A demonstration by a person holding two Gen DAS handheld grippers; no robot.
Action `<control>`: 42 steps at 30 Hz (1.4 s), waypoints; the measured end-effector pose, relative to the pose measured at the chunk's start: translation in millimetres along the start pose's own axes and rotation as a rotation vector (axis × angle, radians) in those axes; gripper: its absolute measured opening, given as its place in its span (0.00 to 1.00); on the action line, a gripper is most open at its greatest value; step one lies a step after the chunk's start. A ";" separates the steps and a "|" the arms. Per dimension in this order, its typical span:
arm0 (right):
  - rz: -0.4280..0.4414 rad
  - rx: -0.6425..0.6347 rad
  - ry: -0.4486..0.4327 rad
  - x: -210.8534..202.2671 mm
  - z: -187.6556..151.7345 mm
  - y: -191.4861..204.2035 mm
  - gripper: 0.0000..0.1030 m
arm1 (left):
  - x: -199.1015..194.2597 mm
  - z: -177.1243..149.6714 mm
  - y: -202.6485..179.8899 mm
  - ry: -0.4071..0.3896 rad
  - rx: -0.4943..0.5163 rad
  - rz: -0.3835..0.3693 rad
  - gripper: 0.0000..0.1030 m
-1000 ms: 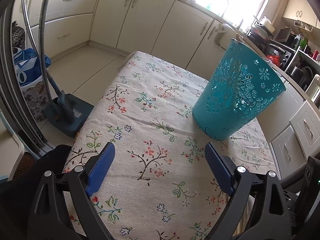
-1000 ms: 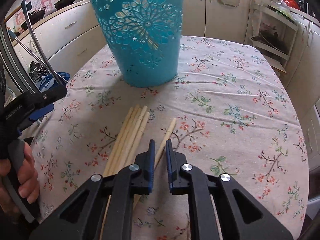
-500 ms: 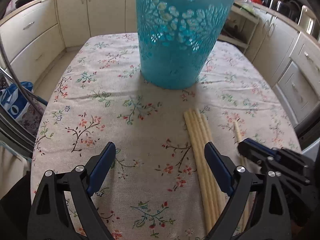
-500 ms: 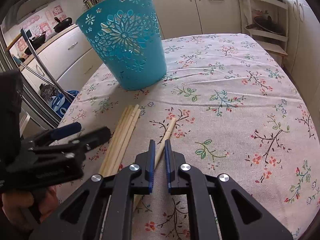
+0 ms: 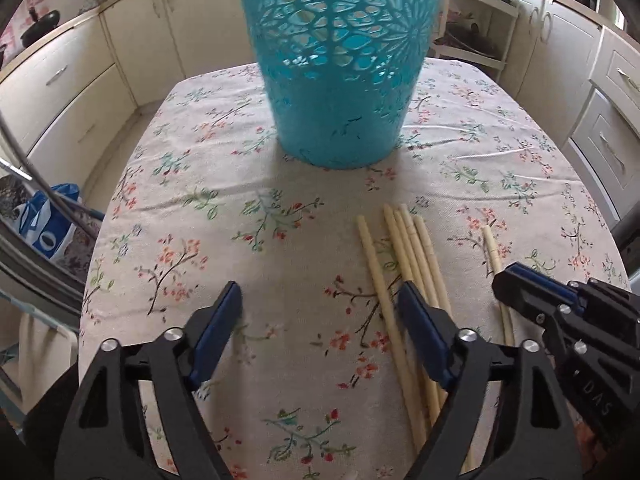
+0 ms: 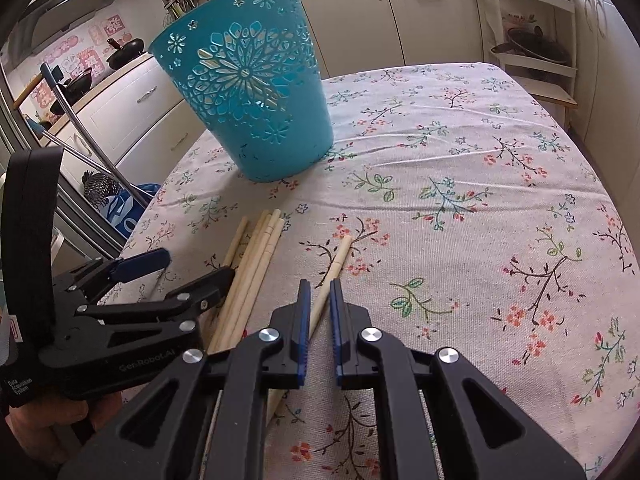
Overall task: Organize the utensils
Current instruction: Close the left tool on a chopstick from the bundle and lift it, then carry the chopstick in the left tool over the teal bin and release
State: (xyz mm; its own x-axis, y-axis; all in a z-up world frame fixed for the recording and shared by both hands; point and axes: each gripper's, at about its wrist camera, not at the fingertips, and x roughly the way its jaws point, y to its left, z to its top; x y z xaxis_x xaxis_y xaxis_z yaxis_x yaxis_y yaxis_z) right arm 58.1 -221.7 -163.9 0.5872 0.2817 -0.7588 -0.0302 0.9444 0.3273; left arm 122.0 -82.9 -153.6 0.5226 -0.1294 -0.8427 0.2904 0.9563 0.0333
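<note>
A teal perforated basket [image 5: 340, 64] stands upright on the floral tablecloth, also in the right wrist view [image 6: 252, 100]. Several pale wooden chopsticks [image 5: 408, 264] lie in a bundle in front of it, also in the right wrist view [image 6: 256, 260]. One single chopstick [image 6: 334, 264] lies apart to their right, also in the left wrist view [image 5: 494, 256]. My left gripper [image 5: 320, 320] is open, its right finger over the bundle. My right gripper [image 6: 319, 300] is nearly closed around the single chopstick, a narrow gap left between the pads.
The table [image 6: 480, 200] carries a floral cloth; its edges drop off left and right. Cream kitchen cabinets [image 5: 72, 92] surround it. A blue bag [image 5: 48, 224] and mop handles [image 6: 88, 136] stand on the floor at left. A shelf rack [image 6: 532, 40] stands behind.
My left gripper has moved closer to the basket and rightward onto the chopstick bundle. My right gripper has stayed over the single chopstick, jaws about the same.
</note>
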 end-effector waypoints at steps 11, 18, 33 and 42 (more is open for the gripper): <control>-0.086 -0.094 0.024 2.7 4.6 11.7 0.10 | 1.9 14.0 11.5 0.043 0.019 -0.244 0.07; -0.089 -0.107 0.019 5.1 5.0 13.1 0.11 | 2.8 19.6 -0.2 0.066 0.081 -0.177 0.06; -0.069 -0.083 0.010 1.8 3.4 8.5 0.10 | -175.7 98.6 52.4 -0.506 -0.061 -0.410 0.04; -0.067 -0.082 0.009 0.8 3.6 9.2 0.11 | -178.2 183.3 51.8 -0.803 -0.231 -0.238 0.04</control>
State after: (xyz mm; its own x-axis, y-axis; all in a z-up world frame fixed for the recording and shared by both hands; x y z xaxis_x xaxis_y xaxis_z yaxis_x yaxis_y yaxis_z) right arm 61.2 -213.4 -159.5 0.5824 0.2184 -0.7830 -0.0569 0.9718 0.2288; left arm 190.8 -58.3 96.8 0.9016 -0.3951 -0.1762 0.3393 0.8984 -0.2787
